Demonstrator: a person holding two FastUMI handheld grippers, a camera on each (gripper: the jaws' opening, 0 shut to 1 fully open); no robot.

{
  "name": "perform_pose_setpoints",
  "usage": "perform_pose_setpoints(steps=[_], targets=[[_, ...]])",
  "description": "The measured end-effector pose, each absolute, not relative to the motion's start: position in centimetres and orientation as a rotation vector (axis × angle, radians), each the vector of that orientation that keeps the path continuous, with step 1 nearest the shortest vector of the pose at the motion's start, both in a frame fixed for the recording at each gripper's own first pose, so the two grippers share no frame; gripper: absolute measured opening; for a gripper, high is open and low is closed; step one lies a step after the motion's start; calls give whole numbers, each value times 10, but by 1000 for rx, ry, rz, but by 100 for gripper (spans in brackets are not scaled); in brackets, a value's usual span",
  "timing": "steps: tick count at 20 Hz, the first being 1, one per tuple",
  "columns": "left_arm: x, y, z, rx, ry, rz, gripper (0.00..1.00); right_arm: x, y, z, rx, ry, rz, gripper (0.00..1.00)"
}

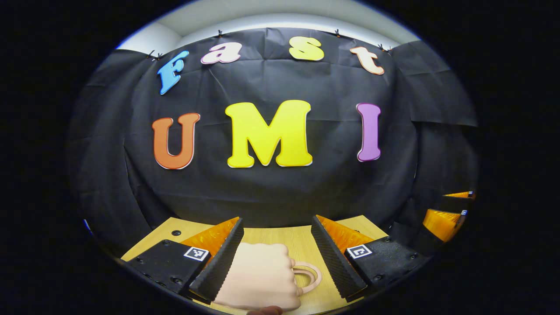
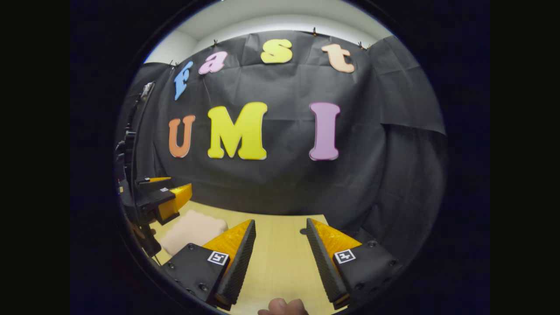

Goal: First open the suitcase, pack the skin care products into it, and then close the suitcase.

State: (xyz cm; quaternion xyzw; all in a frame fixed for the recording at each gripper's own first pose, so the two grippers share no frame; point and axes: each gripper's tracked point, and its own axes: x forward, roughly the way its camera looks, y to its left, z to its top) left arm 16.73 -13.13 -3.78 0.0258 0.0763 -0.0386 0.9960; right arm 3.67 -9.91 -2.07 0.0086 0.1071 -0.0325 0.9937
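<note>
Surface (image 1: pixel 302 245): a pale wooden top is carrying everything; you are working close to its near edge.

Suitcase (image 1: pixel 258 275): a small pink case with a loop handle (image 1: pixel 308 276) is lying closed on the surface, directly between your left jaws. In the right gripper view it (image 2: pixel 192 229) is sitting off to the left, under the other tool. The lid is not yet lifted, and I cannot tell where its latch or seam is.

Left gripper (image 1: pixel 276 253): jaws are standing spread, one on each side of the case, not pinching it. If you are closing here across the whole body, you are risking clamping lid and base together, or shoving the light case along the surface.

Right gripper (image 2: pixel 278 258): jaws are spread over bare wood, holding nothing. Without it bracing the base, the case is likely tipping or sliding when you are lifting.

Skin care products: location unknown to this entry.
</note>
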Motion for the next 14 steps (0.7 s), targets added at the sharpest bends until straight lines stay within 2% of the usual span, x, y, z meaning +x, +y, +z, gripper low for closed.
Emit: perform_pose_setpoints(steps=[1, 2, 3, 4, 5, 6, 7, 8, 10, 14], targets=[[160, -119, -24, 36, 142, -69, 98, 39, -88, -15, 24, 194, -61, 70], [152, -110, -14, 20, 131, -64, 94, 41, -77, -10, 31, 179, -59, 67], [145, -101, -7, 10, 122, -60, 99, 42, -66, -6, 33, 166, -54, 69], [139, -94, -1, 5, 110, -59, 94, 42, -54, -1, 31, 155, -50, 69], [133, -89, 4, 5, 102, -58, 99, 40, -42, 6, 20, 135, -47, 69], [124, -73, 9, 13, 87, -34, 99, 38, -32, 11, 8, 119, -56, 69], [120, -70, 9, 17, 81, -25, 94, 36, -22, 15, 7, 109, -56, 68], [113, -62, 9, 12, 77, -15, 99, 35, -13, 19, 6, 101, -52, 71], [102, -49, 12, 4, 64, -1, 98, 30, 1, 31, 1, 66, -47, 75], [92, -30, 16, 9, 56, 22, 99, 30, 24, 36, -8, 42, -21, 73]])
